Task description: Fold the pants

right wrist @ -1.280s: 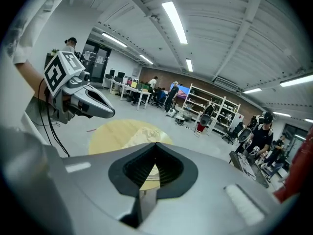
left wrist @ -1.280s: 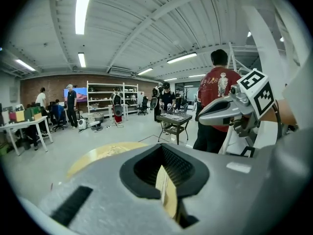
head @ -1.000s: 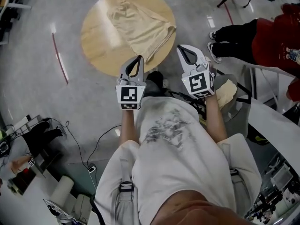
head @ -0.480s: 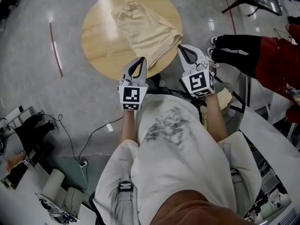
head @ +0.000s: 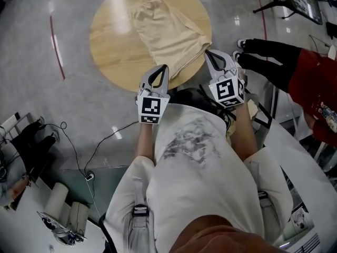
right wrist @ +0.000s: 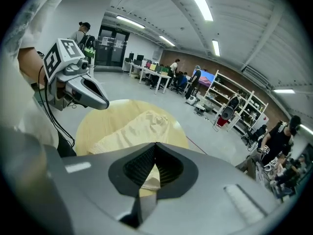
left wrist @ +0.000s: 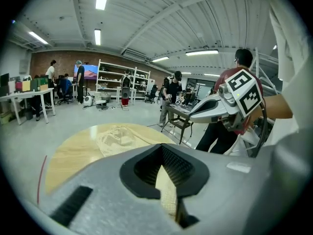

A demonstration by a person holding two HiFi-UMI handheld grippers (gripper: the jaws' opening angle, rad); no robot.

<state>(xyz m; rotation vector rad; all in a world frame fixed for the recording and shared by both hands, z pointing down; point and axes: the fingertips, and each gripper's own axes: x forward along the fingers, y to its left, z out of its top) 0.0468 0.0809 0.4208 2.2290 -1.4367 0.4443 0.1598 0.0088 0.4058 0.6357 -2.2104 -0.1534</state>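
Note:
Beige pants [head: 168, 33] lie crumpled and spread across a round wooden table [head: 113, 41], reaching its near edge. My left gripper [head: 164, 67] hovers shut and empty over that near edge, just short of the pants' hem. To its right my right gripper [head: 209, 52] is likewise shut and empty, beside the pants' near right corner. In the left gripper view the shut jaws [left wrist: 164, 153] point at the pants [left wrist: 117, 136], with the right gripper [left wrist: 195, 115] alongside. The right gripper view looks past shut jaws [right wrist: 155, 146] at the pants [right wrist: 137, 129] and the left gripper [right wrist: 105, 104].
A person in a red top and dark trousers [head: 279, 57] stands right of the table. A black metal frame [head: 263, 115] sits by my right arm. Cables [head: 79, 152] trail on the floor at left. A red floor line [head: 57, 51] runs left of the table.
Both grippers have moved forward and down toward the table's near edge, staying shut. The person in red has drifted rightward in the head view.

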